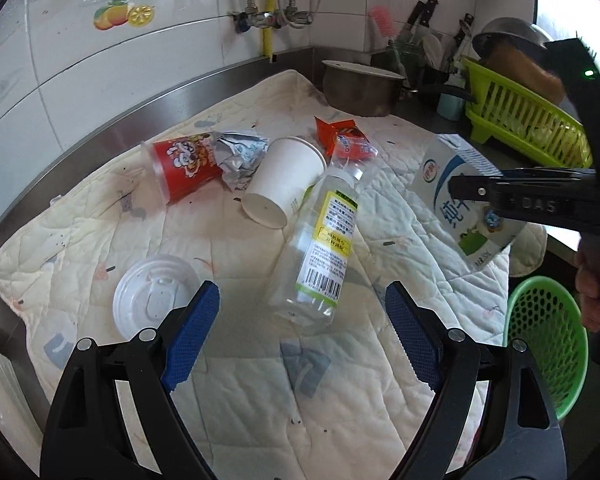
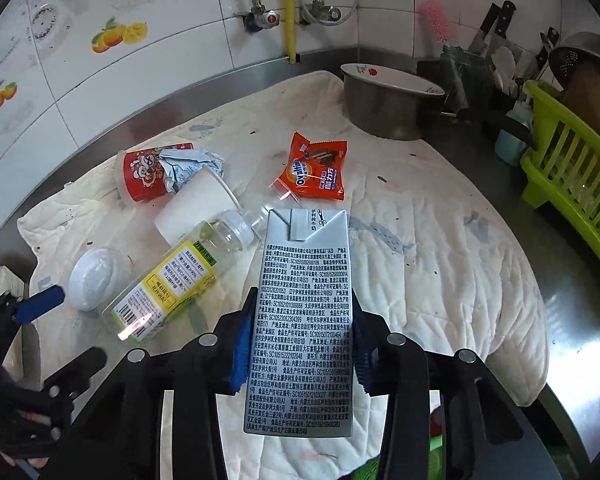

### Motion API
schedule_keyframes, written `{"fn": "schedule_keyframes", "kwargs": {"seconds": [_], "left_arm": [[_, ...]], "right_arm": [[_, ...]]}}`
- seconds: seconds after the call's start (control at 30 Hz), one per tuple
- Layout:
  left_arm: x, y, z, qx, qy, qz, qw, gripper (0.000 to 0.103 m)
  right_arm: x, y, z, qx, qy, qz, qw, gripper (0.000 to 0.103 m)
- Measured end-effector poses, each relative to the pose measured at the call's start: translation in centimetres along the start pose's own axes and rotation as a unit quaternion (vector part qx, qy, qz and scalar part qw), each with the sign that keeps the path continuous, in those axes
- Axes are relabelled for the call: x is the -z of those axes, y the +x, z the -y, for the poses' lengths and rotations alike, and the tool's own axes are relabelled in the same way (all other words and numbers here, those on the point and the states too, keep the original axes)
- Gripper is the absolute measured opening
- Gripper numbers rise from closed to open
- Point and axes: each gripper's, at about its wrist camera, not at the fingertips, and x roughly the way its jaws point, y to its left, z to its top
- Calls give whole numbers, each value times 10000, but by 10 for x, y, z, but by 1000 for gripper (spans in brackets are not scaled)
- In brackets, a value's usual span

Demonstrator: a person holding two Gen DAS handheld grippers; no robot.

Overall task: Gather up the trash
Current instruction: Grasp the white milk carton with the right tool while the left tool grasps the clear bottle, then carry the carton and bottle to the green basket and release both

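Note:
My right gripper [image 2: 302,316] is shut on a milk carton [image 2: 304,320] and holds it above the quilted mat; from the left wrist view the carton [image 1: 456,196] hangs at the mat's right side, above a green basket [image 1: 548,340]. My left gripper [image 1: 302,312] is open and empty, just short of a clear plastic bottle [image 1: 320,244] lying on the mat. Also on the mat are a white lid [image 1: 152,300], a white paper cup [image 1: 284,180], a red cup [image 1: 184,164] with crumpled foil [image 1: 240,152], and an orange snack wrapper [image 1: 344,140].
The quilted mat [image 1: 260,380] covers a steel counter [image 1: 100,136] against a tiled wall. A metal pot [image 1: 360,84] stands at the back. A green dish rack [image 1: 528,116] and a knife holder [image 1: 420,40] are at the right.

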Motion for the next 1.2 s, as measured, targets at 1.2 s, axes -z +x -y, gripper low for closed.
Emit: {"fn": "schedule_keyframes", "kwargs": {"seconds": [1.2], "left_arm": [[-18, 56, 12, 559, 51, -679, 9961, 45]], "right_arm": [[128, -98, 69, 446, 283, 161, 9985, 39]]}}
